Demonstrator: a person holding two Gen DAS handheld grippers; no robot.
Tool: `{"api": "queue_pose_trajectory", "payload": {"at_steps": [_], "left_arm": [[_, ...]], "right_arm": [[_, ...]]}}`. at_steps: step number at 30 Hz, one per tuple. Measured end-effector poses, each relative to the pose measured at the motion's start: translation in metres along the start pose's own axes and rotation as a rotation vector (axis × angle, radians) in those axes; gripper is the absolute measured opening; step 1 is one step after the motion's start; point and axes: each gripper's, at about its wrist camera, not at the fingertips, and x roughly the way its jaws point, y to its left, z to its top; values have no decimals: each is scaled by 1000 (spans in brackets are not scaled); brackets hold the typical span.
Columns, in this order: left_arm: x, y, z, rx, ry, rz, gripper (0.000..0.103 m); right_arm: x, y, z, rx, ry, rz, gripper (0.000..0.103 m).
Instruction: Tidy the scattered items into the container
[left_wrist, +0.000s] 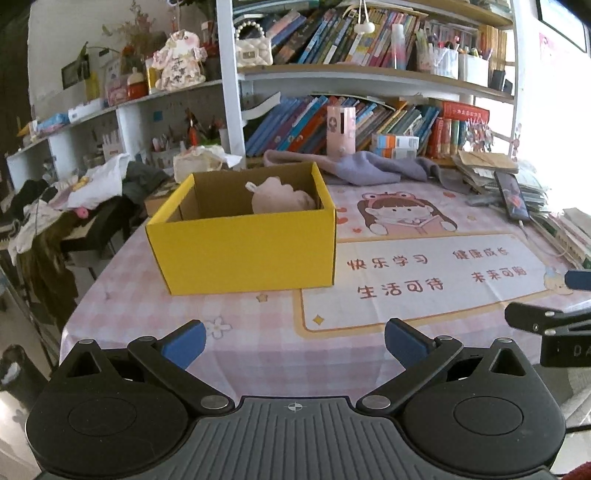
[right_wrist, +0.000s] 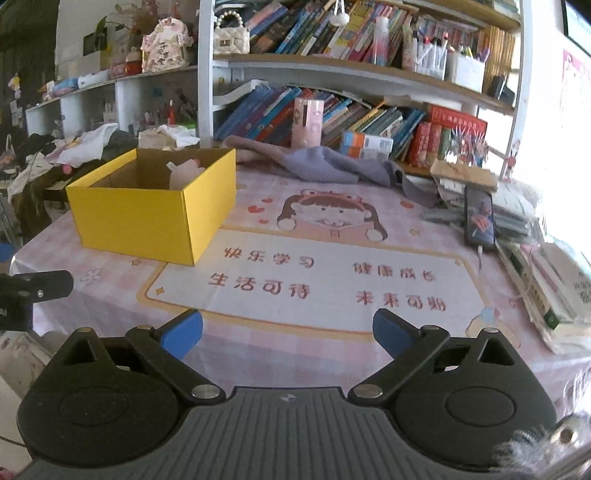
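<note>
A yellow cardboard box (left_wrist: 243, 251) stands open on the pink tablecloth, also seen at the left in the right wrist view as the box (right_wrist: 155, 218). Inside it lies a pale pink soft item (left_wrist: 282, 197), whose top shows over the rim as the pink item (right_wrist: 184, 173). My left gripper (left_wrist: 295, 345) hangs open in front of the box with nothing between its blue pads. My right gripper (right_wrist: 288, 334) is open too, over the printed mat to the right of the box, empty. A piece of the right gripper (left_wrist: 546, 321) shows at the right edge of the left wrist view.
A lilac cloth (right_wrist: 325, 162) lies crumpled at the table's back, before a bookshelf (right_wrist: 351, 70). A phone (right_wrist: 480, 218) rests on stacked books and papers (right_wrist: 546, 266) along the right edge. Clothes pile (left_wrist: 74, 199) sits left of the table. A pink tube (left_wrist: 341, 129) stands behind.
</note>
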Motion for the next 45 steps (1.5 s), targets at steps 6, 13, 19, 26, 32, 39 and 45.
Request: {"api": "queue_pose_trajectory", "payload": {"at_steps": [6, 13, 19, 26, 32, 39, 45], "left_arm": [[-2, -5, -4, -2, 13, 1, 103], [-2, -6, -7, -8, 39, -12, 103], [-2, -7, -12, -18, 59, -25, 103], [-4, -13, -14, 4, 73, -39, 103], [-9, -18, -15, 17, 63, -40, 103], [-7, -16, -17, 4, 83, -44, 103], [-8, -18, -17, 7, 92, -49, 103]], "right_arm": [[-2, 2, -5, -5, 26, 20, 101], [-4, 7, -10, -24, 43, 48, 103], [-4, 7, -13, -21, 68, 66, 103], [-8, 7, -15, -29, 61, 67, 103], [-11, 6, -15, -27, 60, 69, 103], [-13, 6, -16, -25, 58, 68, 103], [-15, 5, -16, -30, 58, 74, 103]]}}
